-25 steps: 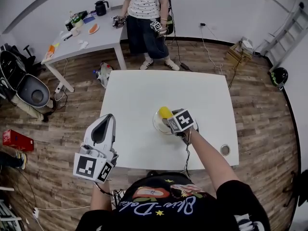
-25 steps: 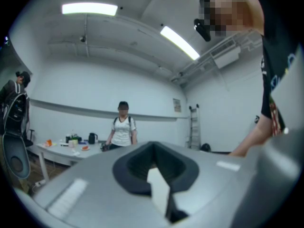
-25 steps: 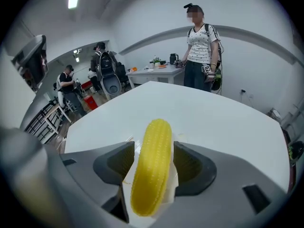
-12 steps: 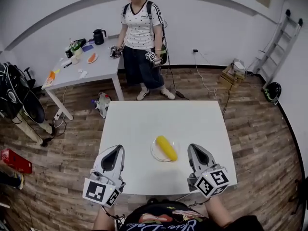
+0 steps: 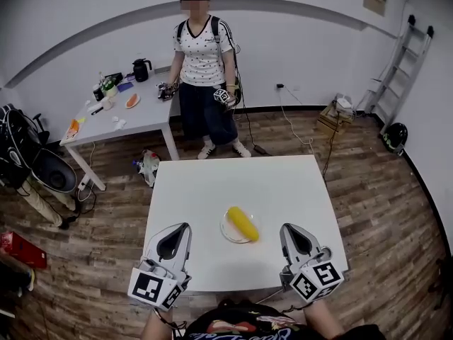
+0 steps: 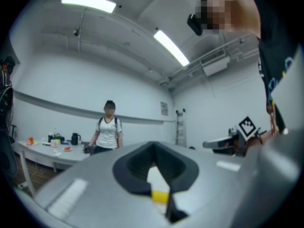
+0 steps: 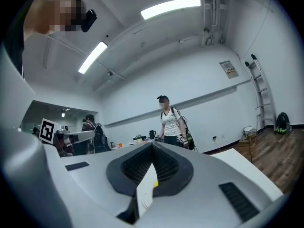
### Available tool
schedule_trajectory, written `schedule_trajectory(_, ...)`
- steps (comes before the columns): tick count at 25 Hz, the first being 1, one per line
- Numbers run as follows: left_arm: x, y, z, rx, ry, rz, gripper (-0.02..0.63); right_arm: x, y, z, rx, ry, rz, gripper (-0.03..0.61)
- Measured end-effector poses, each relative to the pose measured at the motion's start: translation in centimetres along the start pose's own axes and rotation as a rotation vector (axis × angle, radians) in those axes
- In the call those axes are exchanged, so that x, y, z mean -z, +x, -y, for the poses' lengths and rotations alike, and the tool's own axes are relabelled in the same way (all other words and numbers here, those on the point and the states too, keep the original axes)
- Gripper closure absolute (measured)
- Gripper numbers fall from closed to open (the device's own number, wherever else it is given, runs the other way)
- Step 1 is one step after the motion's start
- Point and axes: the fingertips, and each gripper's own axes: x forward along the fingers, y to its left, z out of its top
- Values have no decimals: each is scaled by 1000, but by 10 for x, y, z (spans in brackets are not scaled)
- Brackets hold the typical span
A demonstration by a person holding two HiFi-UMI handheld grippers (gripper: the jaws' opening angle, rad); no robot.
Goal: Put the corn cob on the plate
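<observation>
Corn cob is lying at a slant across the plate in the head view, near the front half of the white table. The left gripper and the right gripper are hovering over the near edge of the table, one on each side of the plate and apart from it, both pointing away from the wearer. A person is standing beyond the far edge. A grey table with a kettle is sitting to that person's side, and a ladder is leaning on the wall at the right.

In the left gripper view the jaws are pressing together at their tips and gripping nothing. Through the small slot between them a strip of the white table and a bit of the yellow cob are showing, well ahead of the jaws. The right gripper is sticking into the picture at the right.

In the right gripper view the jaws are likewise clenched with nothing between the pads. The slot is framing the edge of the plate and a speck of yellow. The standing person is facing the camera from behind the table.
</observation>
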Motion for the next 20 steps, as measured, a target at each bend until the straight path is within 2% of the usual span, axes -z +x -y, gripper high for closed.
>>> schedule_trajectory(14, 0, -8, 5, -1, -10, 5, 612, -1, -11, -1, 9, 15, -10, 565)
schedule_trajectory(20, -7, -1, 4, -8, 26, 16, 612, -15, -3, 8, 2, -7, 26, 565)
